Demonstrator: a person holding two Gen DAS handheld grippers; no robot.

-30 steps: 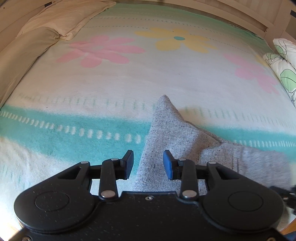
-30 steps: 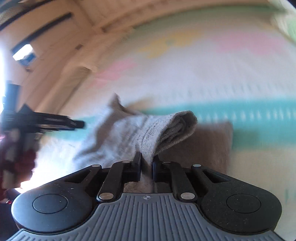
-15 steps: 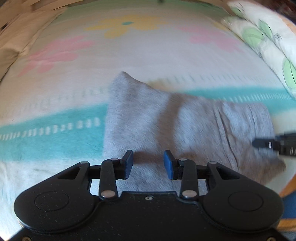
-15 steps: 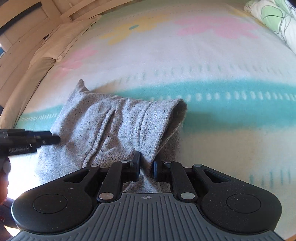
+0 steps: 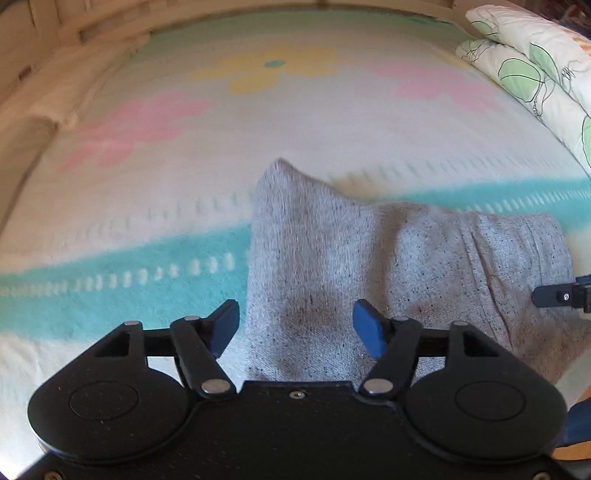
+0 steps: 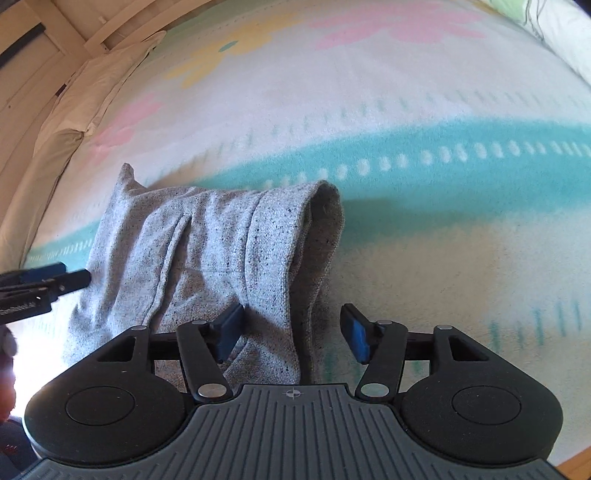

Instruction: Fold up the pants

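Nearest the left wrist camera, the left gripper (image 5: 295, 325) stands with its fingers spread wide and released, straddling the near left part of the grey pants (image 5: 369, 266) without gripping them. Nearest the right wrist camera, the right gripper (image 6: 293, 332) is likewise spread and released; its left finger (image 6: 229, 328) lies against the cloth, its right finger over bare blanket. Half a second ago this gripper was clenched on the folded edge; it has since let go.

Pants (image 6: 207, 251): folded into a compact speckled bundle lying flat on the blanket (image 5: 332, 129). Long axis runs left to right across both views, along the turquoise stripe (image 6: 461, 155). One corner points away from the cameras at the far left; the rounded fold edge faces right.

Surface: a white bed blanket with a turquoise band and pink and yellow flower motifs. Beyond it, a beige pillow (image 6: 99, 85) lies at the far left, a leaf-printed white pillow (image 5: 535, 70) at the far right, and a wooden bed frame (image 6: 74, 33) behind. Both views are slightly blurred.
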